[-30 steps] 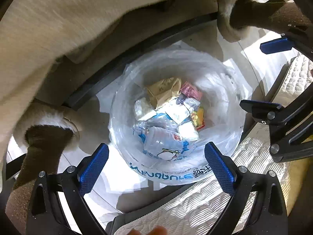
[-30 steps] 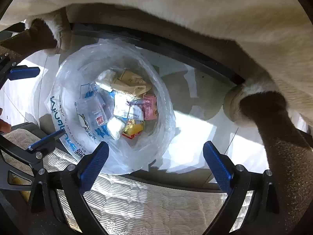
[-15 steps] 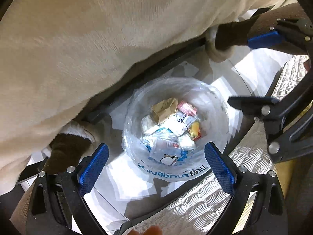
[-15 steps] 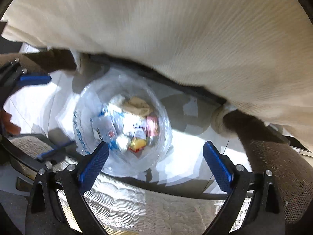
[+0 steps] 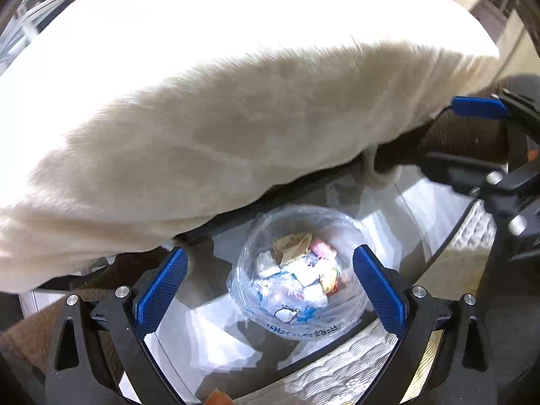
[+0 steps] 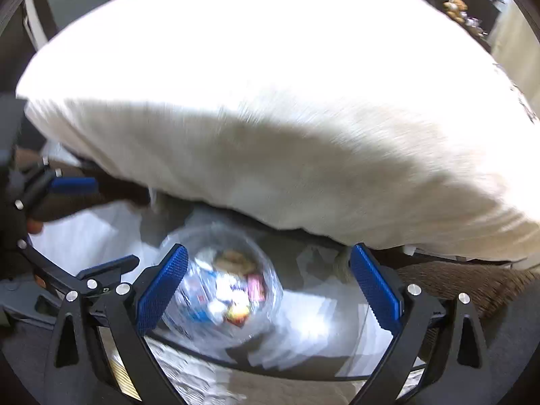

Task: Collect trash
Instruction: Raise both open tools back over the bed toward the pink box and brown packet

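A clear plastic trash bag (image 5: 297, 324) stands open on the pale floor, filled with several crumpled wrappers (image 5: 297, 270). The same trash bag (image 6: 216, 303) looks blurred in the right wrist view. My left gripper (image 5: 270, 290) is open high above the bag, nothing between its blue pads. My right gripper (image 6: 268, 292) is open as well and empty. Each gripper shows at the edge of the other's view: the right gripper's pad (image 5: 479, 108) at far right, the left gripper's pad (image 6: 72, 185) at far left.
A large cream fleece cushion (image 5: 219, 108) fills the upper half of both views and overhangs the bag. Brown furry posts (image 5: 465, 135) stand under it. A quilted white mat (image 5: 337, 371) lies at the bottom edge. Small items (image 6: 459, 6) sit far back right.
Both grippers have risen and pulled back from the bag, which now looks smaller and lower in each view. More of the cream cushion's top has come into sight. Both jaws stayed open.
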The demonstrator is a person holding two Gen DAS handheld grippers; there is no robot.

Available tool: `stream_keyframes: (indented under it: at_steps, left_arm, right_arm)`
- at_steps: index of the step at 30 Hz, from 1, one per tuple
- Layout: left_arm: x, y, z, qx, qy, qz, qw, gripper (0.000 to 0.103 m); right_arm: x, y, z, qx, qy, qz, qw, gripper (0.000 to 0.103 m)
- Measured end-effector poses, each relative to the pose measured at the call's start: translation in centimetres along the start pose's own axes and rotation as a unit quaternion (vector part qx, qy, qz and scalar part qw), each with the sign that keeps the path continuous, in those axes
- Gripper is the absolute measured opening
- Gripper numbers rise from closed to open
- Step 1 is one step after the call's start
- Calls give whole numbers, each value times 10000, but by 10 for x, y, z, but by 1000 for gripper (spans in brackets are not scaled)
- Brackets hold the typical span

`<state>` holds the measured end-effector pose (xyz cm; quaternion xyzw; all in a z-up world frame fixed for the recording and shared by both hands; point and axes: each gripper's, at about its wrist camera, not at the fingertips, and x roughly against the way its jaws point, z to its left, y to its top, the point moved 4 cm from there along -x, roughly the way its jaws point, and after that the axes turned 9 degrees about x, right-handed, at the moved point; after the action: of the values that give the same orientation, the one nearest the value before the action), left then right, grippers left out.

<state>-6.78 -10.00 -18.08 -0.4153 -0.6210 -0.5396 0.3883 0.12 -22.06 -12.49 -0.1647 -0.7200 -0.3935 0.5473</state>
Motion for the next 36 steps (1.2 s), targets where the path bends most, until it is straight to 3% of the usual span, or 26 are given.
stream_keyframes:
  at_steps: [5, 9, 13, 16, 27, 36]
  left_arm:
    - [23, 8, 5, 277, -84, -444, 9986, 97]
    - [45, 24, 14, 604, -29, -1010, 9930, 97]
    - [66, 44, 20, 752, -210, -1422, 9868, 97]
    - [79, 59, 27, 786, -87, -1808, 9803, 97]
    - [98, 124, 55, 836, -375, -2126, 9728, 97]
    - [90, 183, 77, 626, -217, -2213, 9729, 97]
  right_arm:
    - [26, 8, -14, -305, -38, -452, 9985, 95]
    - [38, 24, -20, -268, -52, -672, 9974, 96]
    - [48, 41, -28, -215, -73, -847, 9961, 96]
    - [53, 61, -33, -229, -64, -980, 9949, 96]
    - [40, 130, -52, -92, -35, -1293, 9916, 96]
    - [12, 185, -69, 29, -60, -1342, 9909, 96]
